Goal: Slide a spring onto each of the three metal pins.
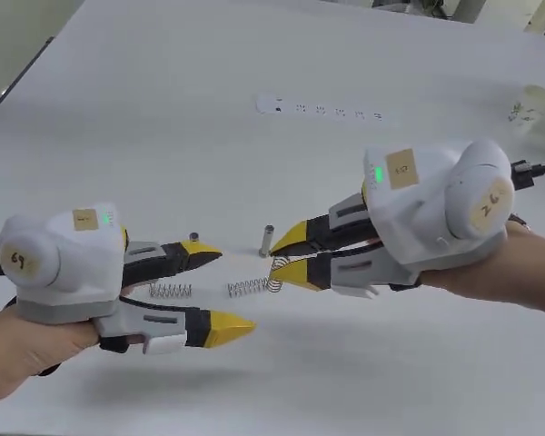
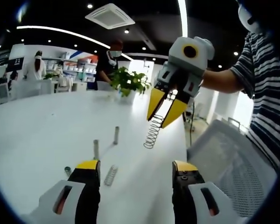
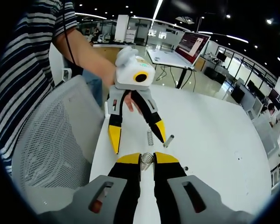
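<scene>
Right hand-held gripper (image 1: 282, 263) clenched on one end of a spring (image 1: 250, 287), left hand-held gripper (image 1: 225, 289) released and empty, second spring (image 1: 170, 291) lying on counter (image 1: 163, 136), pin (image 1: 266, 241) upright nearby

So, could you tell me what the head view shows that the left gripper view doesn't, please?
Head view: a white power strip farther up the table. Left gripper view: a potted plant and people standing beyond the table. Both: the right gripper shut on a spring, and an upright pin.
</scene>
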`<state>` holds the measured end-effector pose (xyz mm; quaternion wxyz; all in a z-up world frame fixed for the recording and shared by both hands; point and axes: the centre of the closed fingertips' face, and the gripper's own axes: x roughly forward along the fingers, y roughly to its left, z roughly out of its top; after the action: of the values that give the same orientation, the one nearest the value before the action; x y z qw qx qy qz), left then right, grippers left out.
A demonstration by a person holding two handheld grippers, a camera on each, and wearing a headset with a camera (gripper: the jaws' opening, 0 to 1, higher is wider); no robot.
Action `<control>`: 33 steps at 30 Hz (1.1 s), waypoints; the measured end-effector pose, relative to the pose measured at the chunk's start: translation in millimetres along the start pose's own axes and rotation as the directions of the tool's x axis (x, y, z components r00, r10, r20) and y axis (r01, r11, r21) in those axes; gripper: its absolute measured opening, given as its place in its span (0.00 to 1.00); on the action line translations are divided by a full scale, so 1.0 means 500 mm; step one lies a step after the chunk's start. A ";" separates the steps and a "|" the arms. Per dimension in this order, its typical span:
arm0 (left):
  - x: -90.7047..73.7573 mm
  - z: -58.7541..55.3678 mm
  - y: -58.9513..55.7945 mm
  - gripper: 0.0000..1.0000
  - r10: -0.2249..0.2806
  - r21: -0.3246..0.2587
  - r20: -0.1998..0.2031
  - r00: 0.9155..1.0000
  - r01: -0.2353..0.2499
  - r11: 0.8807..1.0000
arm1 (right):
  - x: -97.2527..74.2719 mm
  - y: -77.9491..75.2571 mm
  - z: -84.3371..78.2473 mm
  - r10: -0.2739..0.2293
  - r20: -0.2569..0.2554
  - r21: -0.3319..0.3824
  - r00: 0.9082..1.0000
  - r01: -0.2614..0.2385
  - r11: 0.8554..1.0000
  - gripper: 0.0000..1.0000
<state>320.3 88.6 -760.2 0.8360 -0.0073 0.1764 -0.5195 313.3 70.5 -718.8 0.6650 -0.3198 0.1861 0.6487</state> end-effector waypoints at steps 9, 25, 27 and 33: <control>-0.031 0.007 0.026 0.75 0.070 -0.009 0.027 0.997 -0.069 0.998 | -0.005 -0.010 -0.008 -0.018 -0.008 0.008 1.000 0.018 1.000 0.07; -0.080 -0.012 0.075 0.98 0.173 -0.045 0.039 0.984 -0.172 0.984 | -0.011 -0.023 -0.023 -0.045 -0.015 0.030 0.999 0.046 0.999 0.07; -0.084 -0.014 0.079 0.98 0.184 -0.044 0.038 0.982 -0.182 0.982 | -0.012 -0.024 -0.027 -0.047 -0.017 0.033 0.999 0.047 0.998 0.07; -0.093 -0.018 0.087 0.98 0.203 -0.050 0.040 0.978 -0.201 0.978 | -0.015 -0.032 -0.048 -0.057 -0.035 0.044 0.998 0.059 0.997 0.07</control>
<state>336.7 150.7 -763.7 0.8878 -0.0204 0.1693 -0.4275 332.3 49.8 -728.6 0.6873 -0.3210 0.2027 0.6193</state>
